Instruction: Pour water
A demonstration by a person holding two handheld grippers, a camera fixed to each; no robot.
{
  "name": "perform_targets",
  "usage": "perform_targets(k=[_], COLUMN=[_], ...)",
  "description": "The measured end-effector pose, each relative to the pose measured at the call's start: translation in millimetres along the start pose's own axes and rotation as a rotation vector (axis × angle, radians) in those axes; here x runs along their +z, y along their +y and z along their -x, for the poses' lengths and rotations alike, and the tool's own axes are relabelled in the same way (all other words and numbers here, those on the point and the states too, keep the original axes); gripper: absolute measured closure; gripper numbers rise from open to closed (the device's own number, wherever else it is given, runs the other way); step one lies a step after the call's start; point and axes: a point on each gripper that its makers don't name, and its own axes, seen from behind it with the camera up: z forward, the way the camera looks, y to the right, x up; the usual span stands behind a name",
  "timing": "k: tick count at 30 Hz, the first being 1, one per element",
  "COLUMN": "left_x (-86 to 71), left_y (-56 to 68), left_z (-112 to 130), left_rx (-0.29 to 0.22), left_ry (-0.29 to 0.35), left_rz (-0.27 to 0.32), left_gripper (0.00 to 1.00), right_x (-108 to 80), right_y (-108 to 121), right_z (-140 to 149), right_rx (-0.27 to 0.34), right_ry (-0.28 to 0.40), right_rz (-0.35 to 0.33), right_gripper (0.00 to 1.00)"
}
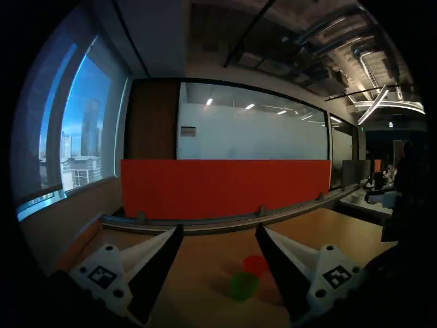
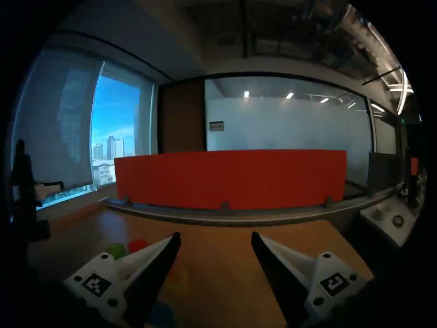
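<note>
While the left gripper (image 1: 219,227) and right gripper (image 2: 215,235) both gape empty, pouring seems unstarted, with the green cup (image 1: 243,285) and red cup (image 1: 255,265) untouched at six o'clock.

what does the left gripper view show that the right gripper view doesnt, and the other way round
Left gripper view: the green cup and red cup sit between the open left gripper's fingers. Right gripper view: a blue round thing and a faint yellowish round thing lie by the open right gripper, a dark stand at the left edge; the cups are off to its left. Shared: wooden table, orange partition, city window.
</note>
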Motion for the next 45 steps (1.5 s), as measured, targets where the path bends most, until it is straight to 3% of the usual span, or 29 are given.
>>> perform_targets(k=[8,20,27,35,45], left_x=[6.2,-1.5,-5.3,-3.7,1.1], left_y=[14.8,47.6,60.9,70.4,69.6], left_z=[-2.6,-5.2,-8.3,-10.4,-5.2], left_rx=[-0.027,-0.088,-0.077,-0.070,-0.046], left_ry=[-0.005,-0.020,-0.006,0.008,-0.021], left_rz=[0.088,0.292,0.396,0.451,0.465], left_gripper=[0.02,0.02,0.02,0.02,0.02], right_x=[-4.3,-20.4,-19.1,-17.2,-17.7], right_y=[-21.3,-58.3,-68.6,-77.7,-79.4], right_z=[-2.7,-11.1,-8.9,-13.0,-8.9], right_rx=[-0.004,-0.002,-0.007,-0.030,-0.047], right_ry=[-0.007,-0.004,-0.014,-0.008,-0.032], right_rz=[-0.125,-0.321,-0.389,-0.431,-0.458], right_gripper=[0.00,0.00,0.00,0.00,0.00])
